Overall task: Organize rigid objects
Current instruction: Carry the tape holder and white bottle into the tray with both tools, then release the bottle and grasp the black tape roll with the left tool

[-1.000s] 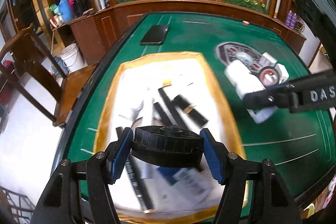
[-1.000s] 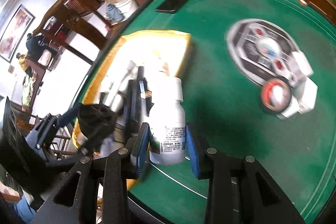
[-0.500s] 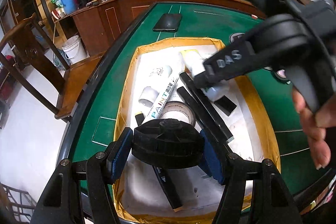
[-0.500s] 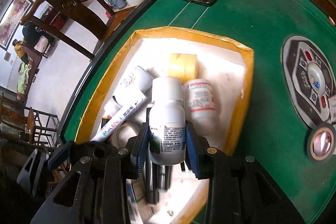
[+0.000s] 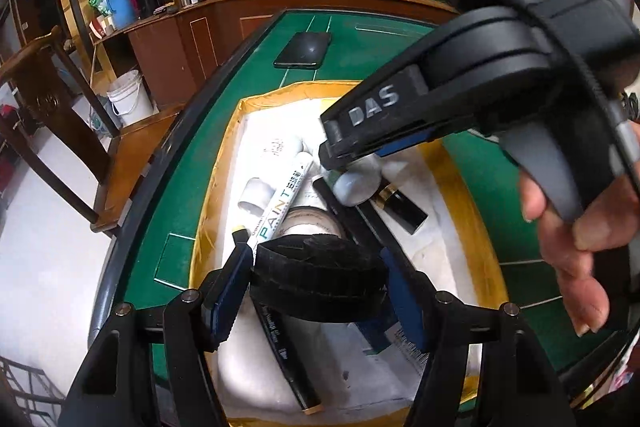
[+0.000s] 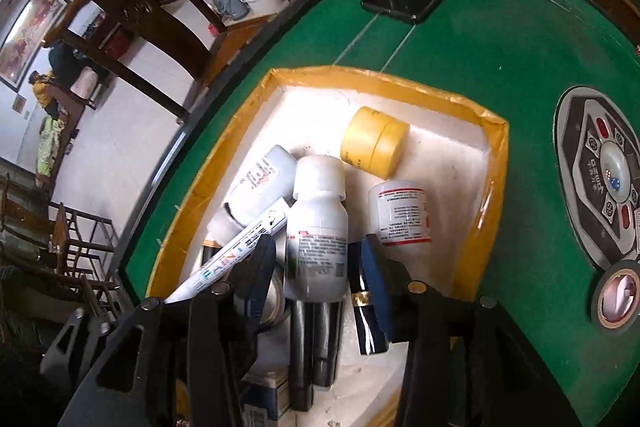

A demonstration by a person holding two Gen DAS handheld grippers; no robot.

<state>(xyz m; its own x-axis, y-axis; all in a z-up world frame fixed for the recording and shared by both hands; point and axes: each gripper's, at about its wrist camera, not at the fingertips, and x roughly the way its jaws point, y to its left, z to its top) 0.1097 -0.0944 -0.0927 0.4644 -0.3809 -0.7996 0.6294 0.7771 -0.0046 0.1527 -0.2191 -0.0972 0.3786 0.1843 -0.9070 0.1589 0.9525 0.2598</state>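
three white bottles [image 6: 320, 227], one yellow jar [image 6: 374, 141] in tray [image 6: 384, 77]

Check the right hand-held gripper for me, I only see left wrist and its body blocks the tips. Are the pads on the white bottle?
Observer: No. From the right wrist, the right hand-held gripper has its jaws opening, with a gap on each side of the white bottle between them.
Operator: Is it down in the box?
Observer: Yes, inside the yellow-rimmed box, lying on top of the black pens.
Operator: Anything else hidden behind that gripper?
Observer: A yellow jar towards the far end of the box, just beyond the bottle's cap.
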